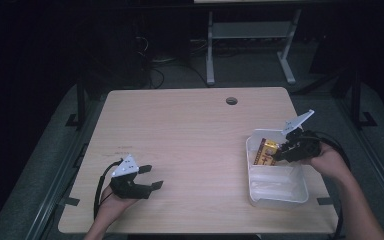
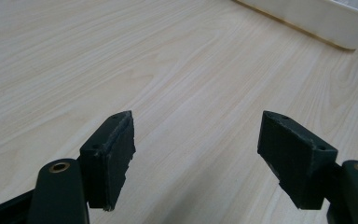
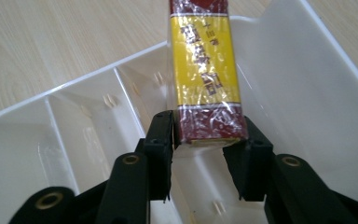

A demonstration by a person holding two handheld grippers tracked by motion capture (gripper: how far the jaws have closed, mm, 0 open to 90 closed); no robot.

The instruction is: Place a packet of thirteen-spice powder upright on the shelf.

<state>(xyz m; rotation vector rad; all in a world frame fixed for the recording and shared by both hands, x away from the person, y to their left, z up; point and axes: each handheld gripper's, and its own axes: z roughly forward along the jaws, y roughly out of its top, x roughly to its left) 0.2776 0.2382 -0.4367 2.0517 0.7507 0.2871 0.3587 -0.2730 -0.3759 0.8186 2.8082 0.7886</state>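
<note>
**One box going into the tray**

While the left gripper [image 1: 152, 177] rests low over the bare bench [image 1: 190, 135], well to the left of the tray [image 1: 278, 192], its fingers [image 2: 112, 154] stand partly apart with nothing between them. Over the tray's far end, the right gripper [image 3: 204, 144] has its fingers [image 3: 161, 140] clamped on the near end of a red-and-yellow wrapped box [image 3: 204, 70], which hangs tilted above the far compartment, seemingly not yet set down. Judging by this, placing is nearly done; lowering and release remain. Count: one box, one white tray with several empty compartments, two grippers.
</note>
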